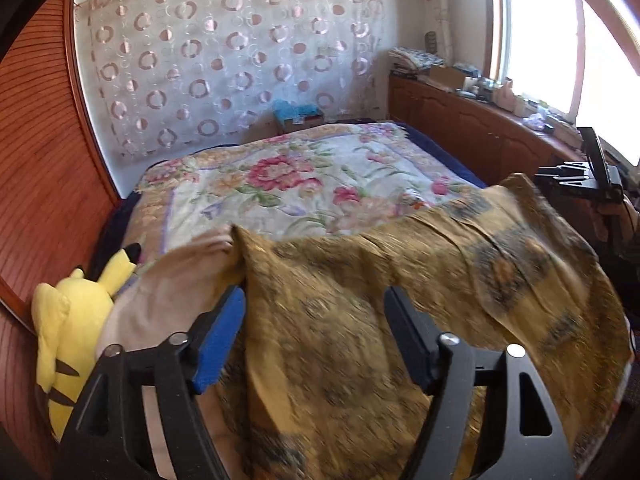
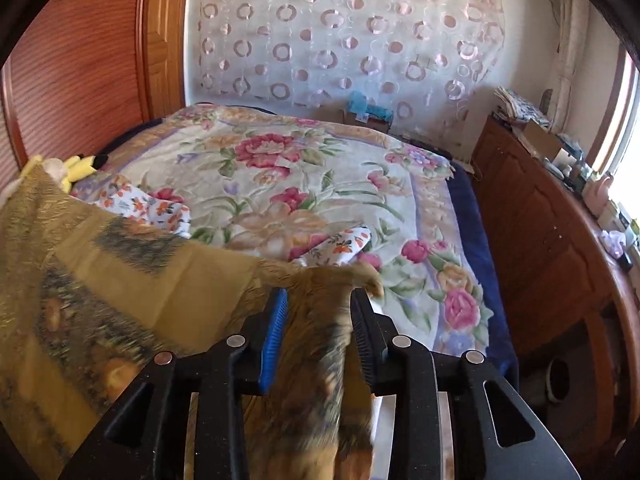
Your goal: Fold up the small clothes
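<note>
A mustard-brown patterned cloth is spread across the near part of the bed and blurred by motion. My left gripper is open, its jaws wide apart over the cloth's left edge, and the fabric lies between and under the fingers without being pinched. In the right wrist view the same cloth drapes to the left. A bunched corner of it runs between the fingers of my right gripper. Those jaws stand partly apart and the pads do not press the fabric.
A floral bedspread covers the bed. A yellow plush toy lies at the left edge. Two small white flowered garments rest on the bedspread. A wooden cabinet lines the right side and a wooden wardrobe the left.
</note>
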Motion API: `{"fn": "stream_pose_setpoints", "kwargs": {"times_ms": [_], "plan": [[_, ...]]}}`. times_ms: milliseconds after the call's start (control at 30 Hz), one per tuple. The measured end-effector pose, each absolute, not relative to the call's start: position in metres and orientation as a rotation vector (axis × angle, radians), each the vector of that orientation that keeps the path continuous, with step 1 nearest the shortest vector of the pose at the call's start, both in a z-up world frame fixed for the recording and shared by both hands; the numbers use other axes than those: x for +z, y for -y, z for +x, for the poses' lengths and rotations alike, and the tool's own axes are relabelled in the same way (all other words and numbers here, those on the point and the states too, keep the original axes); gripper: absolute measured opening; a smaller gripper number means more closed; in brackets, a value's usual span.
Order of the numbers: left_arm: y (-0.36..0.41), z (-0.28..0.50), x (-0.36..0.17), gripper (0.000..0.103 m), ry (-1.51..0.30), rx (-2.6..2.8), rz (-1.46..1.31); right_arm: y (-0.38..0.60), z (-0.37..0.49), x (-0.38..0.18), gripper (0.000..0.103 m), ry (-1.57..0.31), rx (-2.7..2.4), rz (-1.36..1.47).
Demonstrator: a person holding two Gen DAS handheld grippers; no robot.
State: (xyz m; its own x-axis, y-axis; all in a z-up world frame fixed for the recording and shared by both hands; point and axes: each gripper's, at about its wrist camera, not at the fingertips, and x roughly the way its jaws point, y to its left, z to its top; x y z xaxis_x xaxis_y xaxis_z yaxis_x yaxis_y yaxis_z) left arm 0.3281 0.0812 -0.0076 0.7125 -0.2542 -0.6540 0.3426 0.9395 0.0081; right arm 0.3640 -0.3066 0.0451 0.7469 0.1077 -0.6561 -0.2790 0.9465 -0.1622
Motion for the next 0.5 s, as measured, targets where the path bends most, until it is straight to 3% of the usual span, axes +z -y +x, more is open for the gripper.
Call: {"fn": "stream_pose_setpoints", "kwargs": {"times_ms": [167, 500], "plan": [[-0.068, 0.276, -0.018, 0.078, -0.744, -0.399, 0.091, 0.316, 0.285, 0.06, 0.034, -0.673, 0.27, -0.24], [-0.039, 0.193, -0.055, 0.078, -0.819, -0.471, 0.067, 0.349, 0.159, 0.031, 0.034, -0.725, 0.276, -0.213]]}}
